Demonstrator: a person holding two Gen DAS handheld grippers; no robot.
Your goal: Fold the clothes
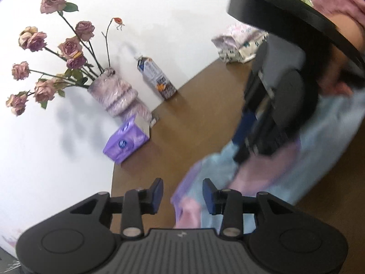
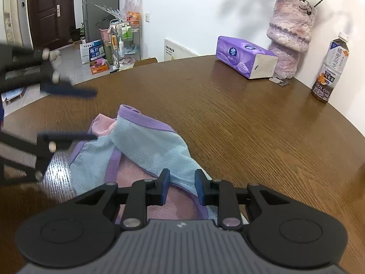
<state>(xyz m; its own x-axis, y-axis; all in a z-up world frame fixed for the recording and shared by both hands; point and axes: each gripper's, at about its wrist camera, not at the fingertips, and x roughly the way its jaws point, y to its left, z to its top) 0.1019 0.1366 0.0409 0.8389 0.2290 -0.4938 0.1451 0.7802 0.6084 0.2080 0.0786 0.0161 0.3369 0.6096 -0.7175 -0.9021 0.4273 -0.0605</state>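
My left claw (image 1: 182, 196) hangs over the tabletop (image 2: 239, 123) with its jaws spread wide and nothing between them; its right fingertip sits just over the near corner of the garment (image 2: 146, 146), which in that blurred view lies ahead and to the right of the claw. Seen from the right wrist, the left claw (image 2: 91, 114) comes in from the left edge with its two fingers parted, the lower one touching or just over the pink-and-purple end of the cloth; I cannot tell whether it presses on it.

The garment is a small light-blue perforated piece with purple binding and pink panels, lying rumpled near the tabletop's front edge, its long axis running from far-left to near-right. My right claw (image 2: 182, 186) is right over the near end, jaws partly apart, with a blue fold showing in the gap but not pinched as far as I can see. So each claw sits at one end of that axis, the right one closer to the cloth. It lies bunched, not squared into a neat fold.

Further right stand a purple tissue pack (image 2: 244, 59) with a round blue logo I cannot read, a fuzzy pink vase (image 2: 289, 38) of dried roses (image 1: 45, 52), and a bottle (image 2: 330, 68) whose label reads "OOLONG" under Chinese characters.
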